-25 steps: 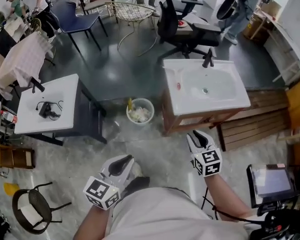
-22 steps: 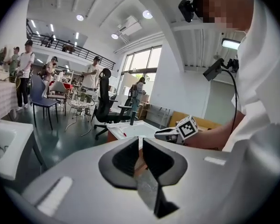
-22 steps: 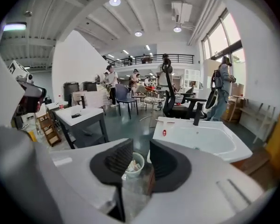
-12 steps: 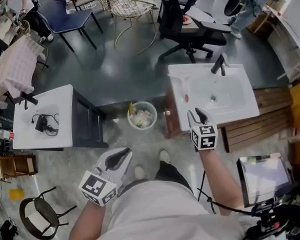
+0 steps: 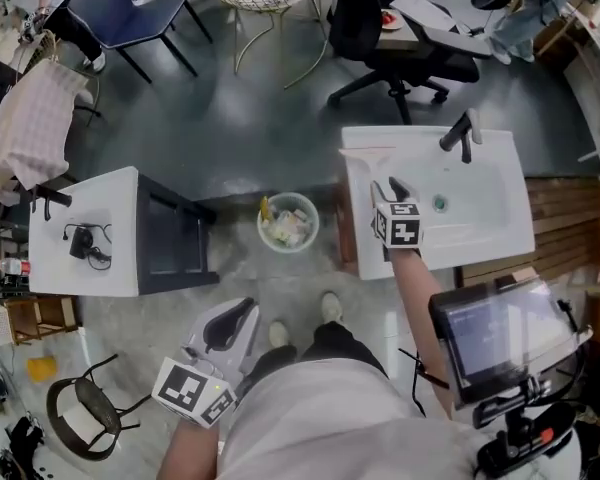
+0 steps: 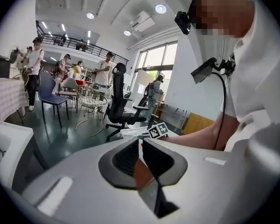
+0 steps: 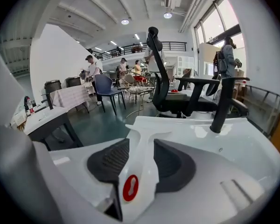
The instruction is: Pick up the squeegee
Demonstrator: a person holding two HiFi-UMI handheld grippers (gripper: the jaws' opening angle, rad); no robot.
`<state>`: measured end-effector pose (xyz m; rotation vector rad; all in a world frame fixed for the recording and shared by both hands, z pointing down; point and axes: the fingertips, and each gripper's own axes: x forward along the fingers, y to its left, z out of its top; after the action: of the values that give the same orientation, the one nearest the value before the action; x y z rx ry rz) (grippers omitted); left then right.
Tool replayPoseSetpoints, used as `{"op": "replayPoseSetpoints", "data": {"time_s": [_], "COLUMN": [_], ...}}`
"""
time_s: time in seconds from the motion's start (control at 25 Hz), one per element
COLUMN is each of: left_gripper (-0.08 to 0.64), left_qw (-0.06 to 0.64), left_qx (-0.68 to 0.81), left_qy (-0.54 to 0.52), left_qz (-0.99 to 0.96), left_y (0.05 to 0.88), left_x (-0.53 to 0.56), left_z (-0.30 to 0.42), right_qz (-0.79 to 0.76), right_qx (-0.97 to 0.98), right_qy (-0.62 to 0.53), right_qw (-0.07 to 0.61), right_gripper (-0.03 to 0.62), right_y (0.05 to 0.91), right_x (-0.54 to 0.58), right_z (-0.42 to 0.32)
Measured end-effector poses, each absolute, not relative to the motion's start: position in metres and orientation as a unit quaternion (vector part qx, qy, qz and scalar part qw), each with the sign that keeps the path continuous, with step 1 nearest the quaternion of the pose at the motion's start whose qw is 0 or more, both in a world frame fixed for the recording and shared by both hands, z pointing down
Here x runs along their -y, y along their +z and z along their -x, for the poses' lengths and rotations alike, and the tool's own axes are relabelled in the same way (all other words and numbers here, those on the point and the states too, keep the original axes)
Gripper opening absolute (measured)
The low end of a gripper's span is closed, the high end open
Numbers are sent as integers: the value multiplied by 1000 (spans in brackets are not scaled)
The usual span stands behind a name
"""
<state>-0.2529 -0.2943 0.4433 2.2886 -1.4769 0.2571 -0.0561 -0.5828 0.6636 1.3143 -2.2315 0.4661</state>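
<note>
The white squeegee [image 7: 130, 188], with a red hanging hole in its handle, lies on the left rim of the white sink [image 5: 490, 218]. In the head view only its blade end [image 5: 366, 154] shows beyond my right gripper [image 5: 390, 190]. In the right gripper view the handle runs between the jaws of my right gripper [image 7: 141, 143]. Those jaws have just been opening and stand wide, pads off the handle. My left gripper [image 5: 232, 328] hangs low at my left side, its dark pads [image 6: 126, 157] nearly together with nothing between them.
A black faucet [image 5: 462, 133] stands at the sink's far edge. A round bin [image 5: 288, 223] sits on the floor left of the sink cabinet. A white table [image 5: 80, 238] with cables is at the left. A black office chair [image 5: 380, 28] stands behind, a screen [image 5: 495, 328] at my right.
My right gripper has travelled up the picture from beside my body to over the sink's left rim, astride the squeegee handle. The left gripper stays low at my side as I step closer.
</note>
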Motion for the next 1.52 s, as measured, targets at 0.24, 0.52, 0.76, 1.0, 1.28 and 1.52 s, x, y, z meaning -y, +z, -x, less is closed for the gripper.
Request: {"op": "replayPoseSetpoints", "data": {"time_s": [0.24,0.52,0.76,1.0,1.28,1.52], "left_gripper": [34,34,34,29,28,26], "left_qw": [210,218,221,215,207,207], "left_qx": [558,570,579,582,576,544], "left_qy": [104,109,108,103,90,67], "left_qz": [-796,-784,-778,-778,-786,-811], "left_y": [450,453,454,451,446,441], "left_x": [299,295,295,291,281,264], "left_z": [261,265,275,286,297,298], "right_qz": [-484,-491,-508,-525,-518,-514], "right_qx": [813,806,798,788,796,801], "right_qy": [174,178,177,175,168,159], "right_qw": [273,278,273,269,264,261], "right_gripper": [150,150,120,101,100,100], "right_y": [694,707,710,708,691,660], "right_x": [608,628,632,630,607,563], "right_z": [68,73,71,66,63,57]}}
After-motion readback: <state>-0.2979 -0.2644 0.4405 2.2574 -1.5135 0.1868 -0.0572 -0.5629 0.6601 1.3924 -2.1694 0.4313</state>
